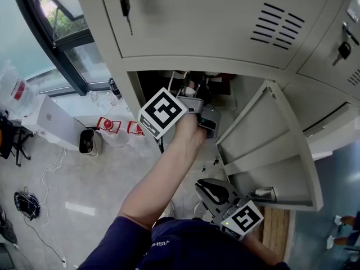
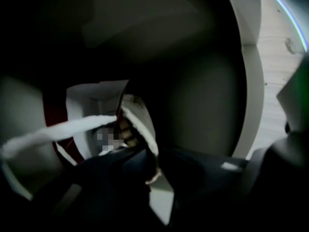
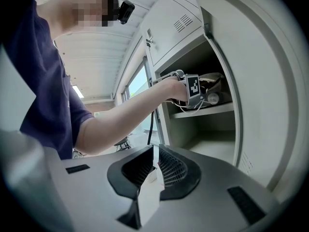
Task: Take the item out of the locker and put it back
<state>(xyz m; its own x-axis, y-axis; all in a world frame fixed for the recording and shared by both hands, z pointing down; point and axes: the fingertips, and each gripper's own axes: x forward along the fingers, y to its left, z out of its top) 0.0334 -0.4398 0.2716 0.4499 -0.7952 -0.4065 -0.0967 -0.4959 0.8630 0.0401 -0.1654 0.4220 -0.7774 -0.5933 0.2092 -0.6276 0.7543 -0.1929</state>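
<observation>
**A:** Where is the thing?

**B:** The soft, white-rimmed, brown-lined item [image 2: 137, 124] lies on the upper shelf [image 3: 203, 111] of the grey metal locker [image 1: 169, 21]. It is just beside a white paper bag with a cord handle [image 2: 89, 108]. It is too dark in there for me to tell what it is.

**A:** And your claws?

**B:** My left gripper [image 2: 150, 166] is inside, clamped on its rim, which runs up and away from my jaw tips. My right gripper [image 3: 154, 170] hangs low outside by the open grey door [image 1: 270, 151]. Its jaws are together and empty, well apart from the item.

**A:** So what comes next?

**B:** The left is nearer, so I judge it should draw the item straight back toward me through the opening.
</observation>
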